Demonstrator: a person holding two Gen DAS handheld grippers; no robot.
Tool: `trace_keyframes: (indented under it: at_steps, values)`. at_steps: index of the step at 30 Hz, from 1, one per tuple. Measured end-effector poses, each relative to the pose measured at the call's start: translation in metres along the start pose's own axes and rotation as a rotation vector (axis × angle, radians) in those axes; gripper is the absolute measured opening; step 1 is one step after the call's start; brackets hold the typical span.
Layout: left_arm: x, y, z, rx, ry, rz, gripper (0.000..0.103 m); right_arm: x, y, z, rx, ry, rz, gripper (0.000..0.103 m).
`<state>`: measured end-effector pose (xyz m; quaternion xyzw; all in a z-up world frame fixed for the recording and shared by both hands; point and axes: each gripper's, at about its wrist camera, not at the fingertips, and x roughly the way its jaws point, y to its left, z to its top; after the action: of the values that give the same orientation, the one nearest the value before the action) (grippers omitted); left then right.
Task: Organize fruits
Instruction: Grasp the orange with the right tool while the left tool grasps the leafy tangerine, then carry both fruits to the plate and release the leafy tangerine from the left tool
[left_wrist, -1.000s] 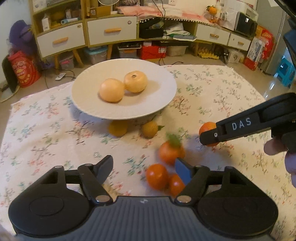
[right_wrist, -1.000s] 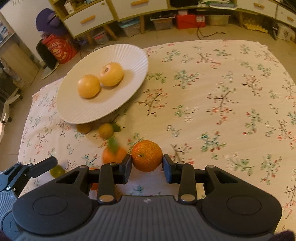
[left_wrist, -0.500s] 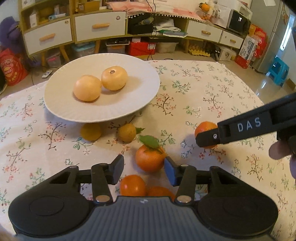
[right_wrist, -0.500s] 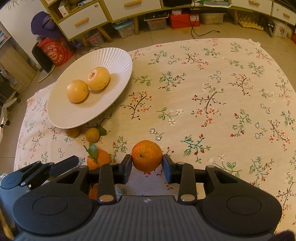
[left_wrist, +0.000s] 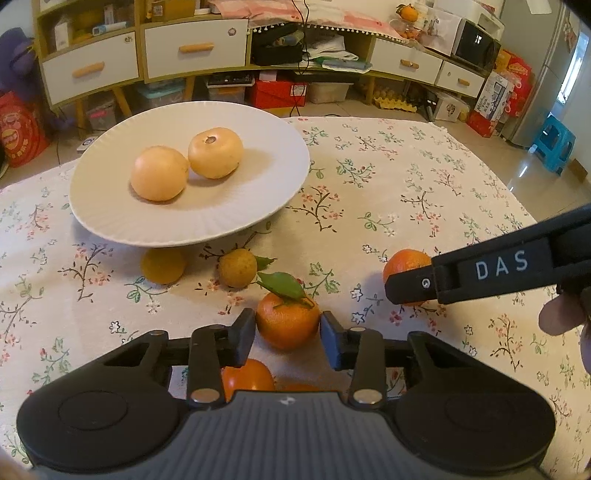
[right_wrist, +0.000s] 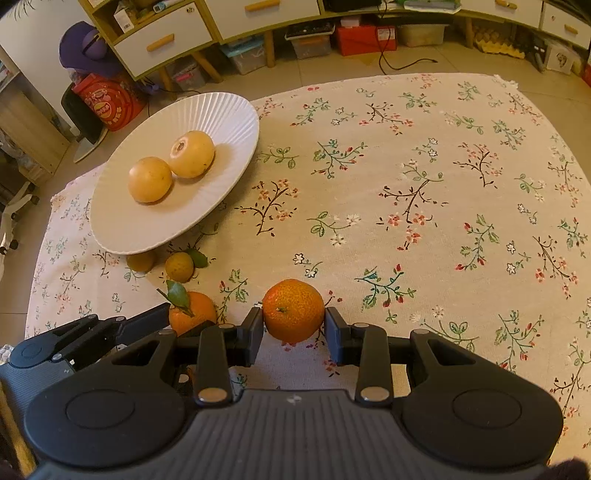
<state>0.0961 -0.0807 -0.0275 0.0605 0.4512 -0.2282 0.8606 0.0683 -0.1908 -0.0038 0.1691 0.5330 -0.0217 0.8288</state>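
Left tongs are closing around the leafy mandarin; right tongs, whose own view alone shows both pads, clamp another orange.

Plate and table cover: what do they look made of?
Plate: probably glazed ceramic; white, stiff ribbed rim with a soft sheen, though melamine can't be ruled out. Table cover: woven fabric, matte, cream with a printed flower pattern, its far edge slightly rumpled.

Beyond the floral tablecloth, white-drawered wooden cabinets, red storage box, blue stool, glossy tiled floor.
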Motion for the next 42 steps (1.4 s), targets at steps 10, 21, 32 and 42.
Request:
trace_keyframes:
  at_steps: [10,21,32,42]
  values:
    - [0.0,0.003,0.001,-0.045,0.023,-0.016,0.016,0.002,0.004,0.0,-0.006,0.002,-0.004,0.032]
    - [-0.01,0.004,0.006,-0.074,-0.011,-0.017,0.014,-0.001,0.004,0.001,-0.006,-0.007,-0.005,0.032]
    - [-0.028,0.022,0.015,-0.122,-0.066,-0.015,0.014,-0.005,0.01,0.006,-0.006,-0.02,0.019,0.032]
    - [-0.036,0.042,0.028,-0.174,-0.149,0.01,0.014,-0.009,0.03,0.021,-0.019,-0.071,0.076,0.032]
